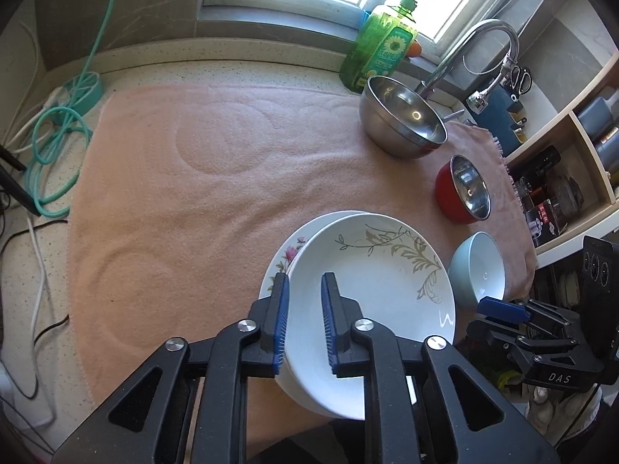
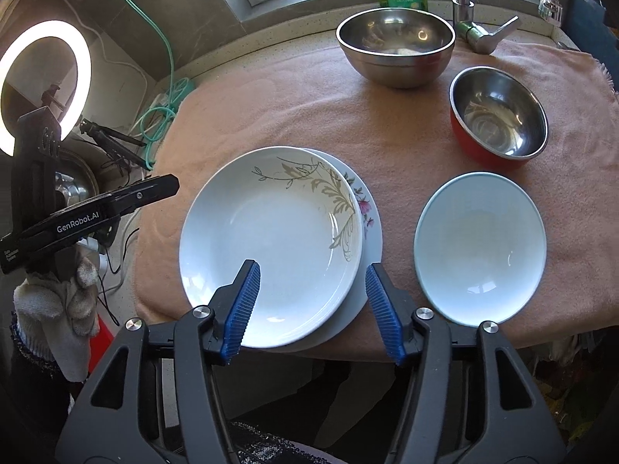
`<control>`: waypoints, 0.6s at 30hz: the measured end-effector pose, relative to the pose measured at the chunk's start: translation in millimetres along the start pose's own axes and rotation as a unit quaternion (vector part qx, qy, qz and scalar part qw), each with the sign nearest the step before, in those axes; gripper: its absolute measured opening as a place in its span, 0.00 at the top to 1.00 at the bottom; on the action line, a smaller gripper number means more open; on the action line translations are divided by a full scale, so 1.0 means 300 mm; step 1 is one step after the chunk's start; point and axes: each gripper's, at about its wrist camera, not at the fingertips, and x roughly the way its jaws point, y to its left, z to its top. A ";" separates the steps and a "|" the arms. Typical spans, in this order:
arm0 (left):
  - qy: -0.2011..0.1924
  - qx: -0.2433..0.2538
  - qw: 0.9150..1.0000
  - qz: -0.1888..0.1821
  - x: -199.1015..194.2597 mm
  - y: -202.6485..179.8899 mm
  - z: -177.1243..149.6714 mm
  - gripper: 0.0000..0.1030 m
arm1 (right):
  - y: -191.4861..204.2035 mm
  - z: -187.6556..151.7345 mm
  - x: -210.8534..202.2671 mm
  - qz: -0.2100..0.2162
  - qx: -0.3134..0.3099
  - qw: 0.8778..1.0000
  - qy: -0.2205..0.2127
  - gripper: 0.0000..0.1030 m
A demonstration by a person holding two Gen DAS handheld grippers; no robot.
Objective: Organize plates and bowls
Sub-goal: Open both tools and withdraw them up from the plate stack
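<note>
A white plate with a grey leaf pattern (image 1: 371,282) (image 2: 271,239) lies on top of a flowered plate (image 1: 286,255) (image 2: 365,208), on a pink towel (image 1: 193,193) (image 2: 387,123). My left gripper (image 1: 305,276) is open; its fingers straddle the leaf plate's left rim without pressing on it. My right gripper (image 2: 312,265) stands wide open above the plates' near edge, with nothing gripped. To the right of the plates sits a light blue bowl (image 1: 479,266) (image 2: 479,247). Behind it are a red bowl with a steel inside (image 1: 464,189) (image 2: 499,116) and a large steel bowl (image 1: 402,116) (image 2: 394,42).
A green dish soap bottle (image 1: 381,38) and a faucet (image 1: 483,46) stand at the back by the window. A teal hose (image 1: 58,127) and cables lie left of the towel. A ring light (image 2: 42,77) glows at far left; shelves (image 1: 561,154) are on the right.
</note>
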 end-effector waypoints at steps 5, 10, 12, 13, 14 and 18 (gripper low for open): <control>-0.012 0.005 1.000 0.004 -0.016 -0.025 0.029 0.34 | 0.017 0.048 -0.071 0.019 -0.029 0.999 -0.029 0.16; -0.015 0.000 1.000 0.002 -0.009 -0.049 0.061 0.33 | -0.010 0.116 -0.132 0.019 -0.043 0.998 -0.045 0.10; -0.019 -0.005 1.000 0.000 -0.008 -0.059 0.075 0.34 | -0.039 0.147 -0.158 0.016 -0.041 0.998 -0.051 0.10; -0.021 -0.009 1.000 -0.002 -0.009 -0.061 0.083 0.34 | -0.058 0.165 -0.170 0.013 -0.039 0.998 -0.055 0.10; -0.022 -0.010 1.000 -0.003 -0.009 -0.066 0.091 0.33 | -0.078 0.180 -0.184 0.009 -0.037 0.998 -0.058 0.10; -0.031 -0.011 0.999 0.001 -0.009 -0.088 0.130 0.33 | -0.168 0.262 -0.235 -0.015 -0.025 0.997 -0.077 0.10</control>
